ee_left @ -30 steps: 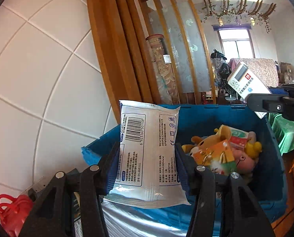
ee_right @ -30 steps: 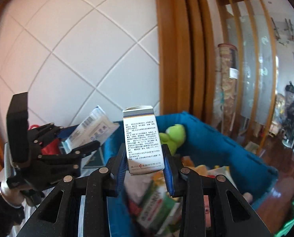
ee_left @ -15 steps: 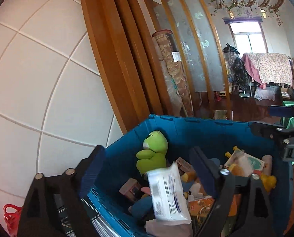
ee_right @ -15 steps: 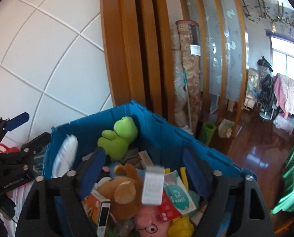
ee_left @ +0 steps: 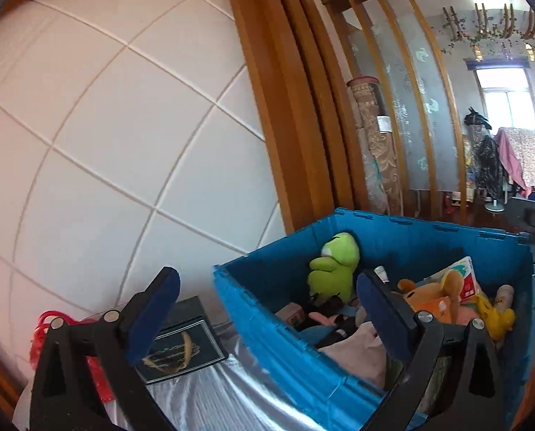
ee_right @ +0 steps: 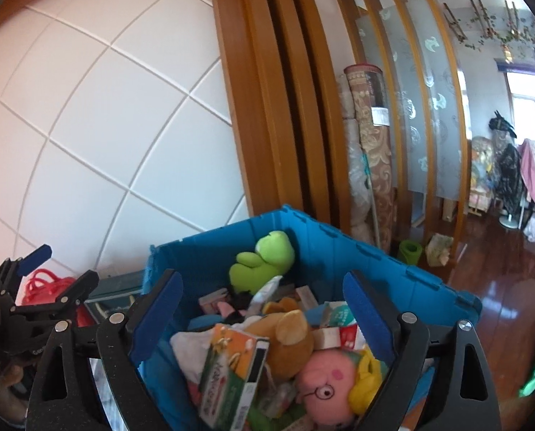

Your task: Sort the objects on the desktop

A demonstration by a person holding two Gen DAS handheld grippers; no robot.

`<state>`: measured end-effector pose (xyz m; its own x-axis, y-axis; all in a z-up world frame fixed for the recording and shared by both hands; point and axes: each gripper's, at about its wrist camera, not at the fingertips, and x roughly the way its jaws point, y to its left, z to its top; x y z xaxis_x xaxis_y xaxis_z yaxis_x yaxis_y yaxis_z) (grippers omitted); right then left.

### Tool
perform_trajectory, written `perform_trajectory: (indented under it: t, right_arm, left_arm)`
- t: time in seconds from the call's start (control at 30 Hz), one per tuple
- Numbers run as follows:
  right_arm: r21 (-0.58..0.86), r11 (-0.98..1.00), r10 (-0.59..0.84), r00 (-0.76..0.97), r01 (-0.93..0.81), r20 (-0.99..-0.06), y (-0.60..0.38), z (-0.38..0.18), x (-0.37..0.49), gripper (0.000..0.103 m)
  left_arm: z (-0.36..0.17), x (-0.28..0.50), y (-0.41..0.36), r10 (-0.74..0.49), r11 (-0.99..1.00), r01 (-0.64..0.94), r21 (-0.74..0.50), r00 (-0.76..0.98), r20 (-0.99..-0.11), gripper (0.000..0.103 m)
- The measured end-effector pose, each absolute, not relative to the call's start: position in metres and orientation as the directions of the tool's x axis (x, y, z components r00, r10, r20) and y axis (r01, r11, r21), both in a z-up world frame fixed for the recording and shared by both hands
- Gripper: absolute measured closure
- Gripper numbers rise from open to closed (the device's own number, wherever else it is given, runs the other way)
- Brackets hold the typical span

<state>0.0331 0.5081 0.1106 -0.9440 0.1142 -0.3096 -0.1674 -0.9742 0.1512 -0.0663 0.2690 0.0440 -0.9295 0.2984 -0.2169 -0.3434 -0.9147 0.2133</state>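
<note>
We see left gripper (ee_left: 263,305) and right gripper (ee_right: 263,314) both empty, jaws opening wide over blue crate (ee_right: 375,262); green plush (ee_right: 263,262), boxes, toys piled inside.

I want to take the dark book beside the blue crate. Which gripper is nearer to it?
Left. The left gripper, jaws empty, hangs directly over the dark book; the right gripper is over the blue crate, opening.
</note>
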Motion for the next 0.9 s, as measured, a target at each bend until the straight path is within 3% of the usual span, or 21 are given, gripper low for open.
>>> perform_trajectory:
  t: [0.2,0.3,0.63,0.9]
  right_arm:
    - [0.126,-0.989,0.041,-0.959,-0.080,-0.282,0.433,0.106,0.083,0.007]
    - [0.096,-0.993,0.031,-0.955,-0.062,-0.294,0.384,0.094,0.114,0.007]
    - [0.120,-0.993,-0.033,-0.924,-0.014,-0.382,0.260,0.055,0.195,0.007]
    - [0.104,-0.995,-0.044,-0.928,0.006,-0.371,0.229,0.060,0.230,0.007]
  left_arm:
    - [0.042,-0.001,0.197,0.232,-0.944,-0.261,0.201,-0.960,-0.155,0.002]
    - [0.040,0.029,0.158,0.274,-0.945,-0.300,0.132,-0.943,-0.187,0.001]
    - [0.018,0.123,0.049,0.174,-0.965,-0.221,0.142,-0.943,-0.284,0.001]
    - [0.021,0.153,0.031,0.135,-0.974,-0.179,0.138,-0.951,-0.278,0.001]
